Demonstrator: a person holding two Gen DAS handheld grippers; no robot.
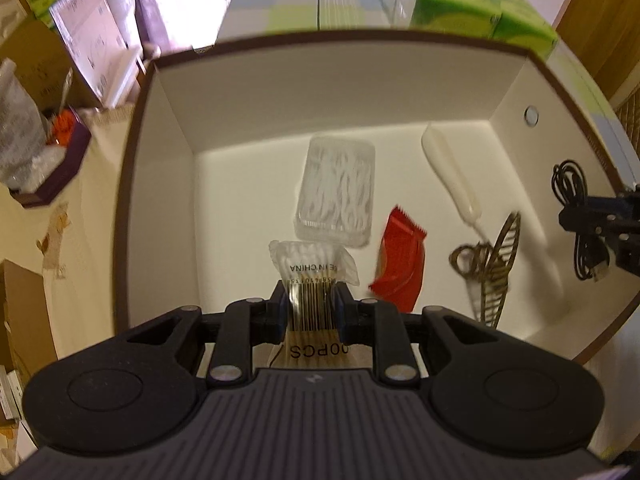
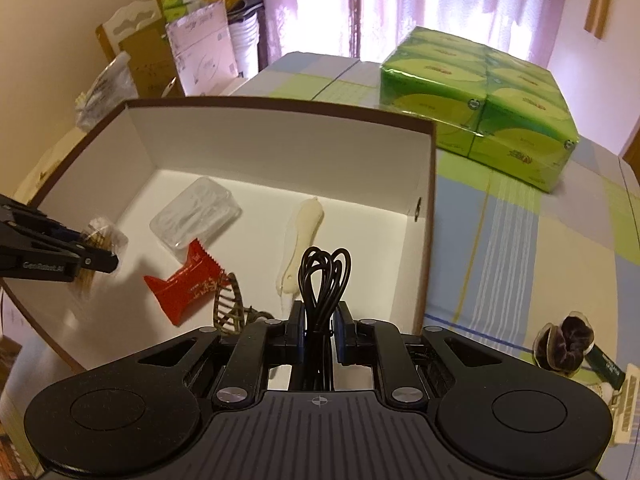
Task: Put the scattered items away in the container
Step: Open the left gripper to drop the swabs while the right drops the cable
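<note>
I am holding both claws over the open box (image 2: 424,216), each one loaded. My left claw (image 1: 311,308) is pinching a bag of cotton swabs (image 1: 312,270) by its barcode end, hanging above the near part of the box floor; my right claw (image 2: 319,330) is pressing together on a coiled black cable (image 2: 325,276), just inside the box's right wall. Neither is resting on the floor yet, so I judge two drops are pending. Already lying inside I am counting four things: one clear case of floss picks (image 1: 336,190), one red snack packet (image 1: 398,264), one white folding comb or similar tool (image 1: 450,176), and one brown hair clip (image 1: 494,260) near the front. Out on the checked tablecloth (image 2: 500,240) I am seeing one dark hair scrunchie on its card (image 2: 566,344) by my right side, which probably wants collecting too; the one big green pack of tissues (image 2: 480,108) behind the box looks too large to belong. So I judge the tidying well past halfway.
</note>
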